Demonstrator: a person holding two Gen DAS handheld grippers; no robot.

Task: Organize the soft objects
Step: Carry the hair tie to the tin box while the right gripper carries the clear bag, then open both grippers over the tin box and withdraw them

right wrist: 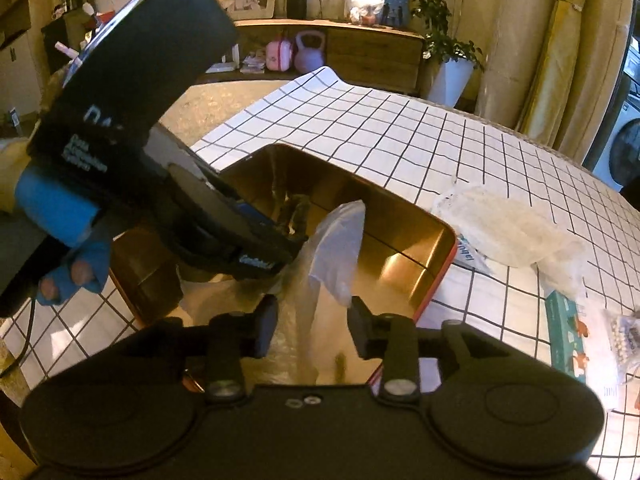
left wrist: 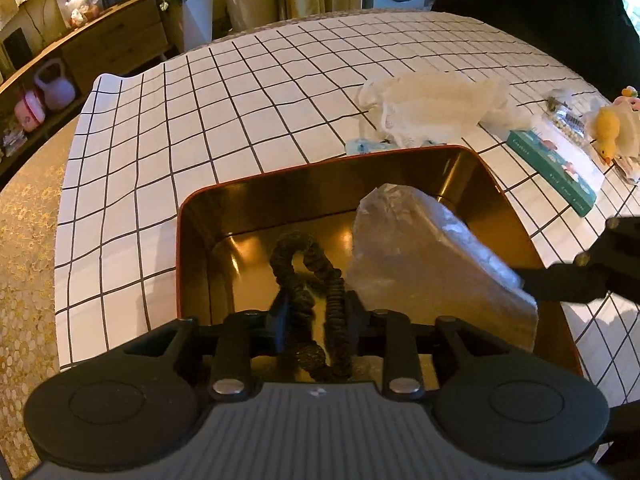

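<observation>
Soft objects lie across the grid-patterned tablecloth (left wrist: 240,92), and two of them sit in the gold tin (left wrist: 192,240) with a red rim, which fills the lower centre of the left wrist view. A clear plastic packet (left wrist: 420,256) leans in the tin's right half, its long axis running from an upper-left tip down to the lower right. In the right wrist view the same packet (right wrist: 340,248) stands tilted, its tip pointing up and slightly right.

At the right edge of the left wrist view, the right gripper (left wrist: 532,280) touches the packet's lower right corner. The right wrist view shows that gripper (right wrist: 312,320) spread partway, the packet passing between its fingers (right wrist: 362,328) with a gap on either side; whether a pad touches the film I cannot tell.

The left gripper (left wrist: 318,312) has its fingers narrowly apart, with a dark ruched hair band (left wrist: 304,268) looped between them. The band's long axis runs up the frame into the tin, its arch pointing away from the camera. I cannot tell if the pads press it.

Only the left wrist view shows a yellow plush duck (left wrist: 606,128) at the right edge. Only the right wrist view shows the left gripper's body (right wrist: 132,92), upper left, and a blue-gloved hand (right wrist: 76,272). A white mesh bag (left wrist: 432,104) and a teal box (left wrist: 556,164) lie beyond the tin.
</observation>
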